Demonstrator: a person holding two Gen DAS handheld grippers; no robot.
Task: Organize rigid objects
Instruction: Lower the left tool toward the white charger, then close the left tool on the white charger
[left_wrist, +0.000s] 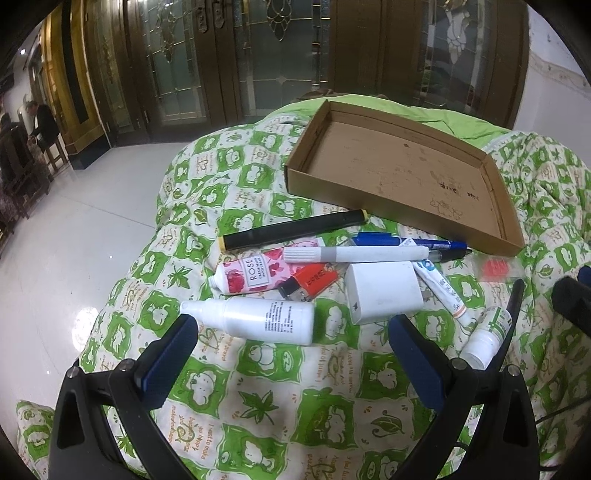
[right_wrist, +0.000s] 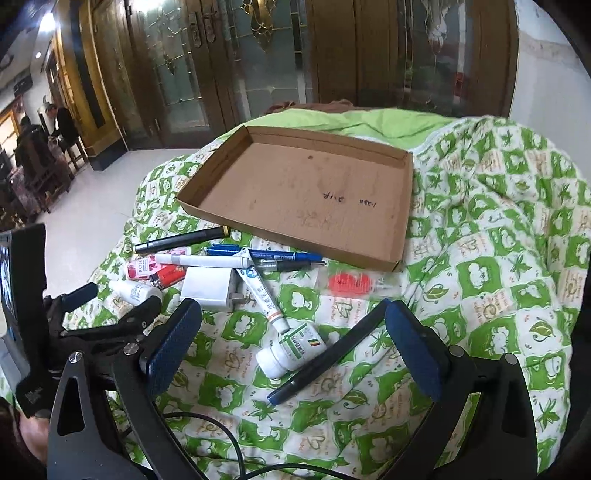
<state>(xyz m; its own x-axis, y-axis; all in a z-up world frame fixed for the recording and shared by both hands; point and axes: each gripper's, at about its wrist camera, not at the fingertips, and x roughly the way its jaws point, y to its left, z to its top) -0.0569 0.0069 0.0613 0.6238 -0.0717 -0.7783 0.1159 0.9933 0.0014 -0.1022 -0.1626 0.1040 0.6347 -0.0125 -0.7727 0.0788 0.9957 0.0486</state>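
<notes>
Indoor light, moderate, soft and even over the quilt (left_wrist: 258, 398); shadows faint. White floor (left_wrist: 74, 258) shows small glare spots from ceiling lamps. Bright lamp flare at upper left in right view. Strong fisheye bend, black corners. Red-and-clear item (right_wrist: 349, 283) smeared, blurred. Doors (right_wrist: 221, 74) behind dim, slightly soft. Centre print legible.

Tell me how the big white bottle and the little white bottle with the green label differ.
The big white bottle is plainly larger than the little bottle. The big one bears only small dark print; the little one has a green label with a striped patch. The big one lies in front of the open left gripper; the little one lies in front of the open right gripper, beside a dark pen. Both are white and lie on their sides on the quilt.
</notes>
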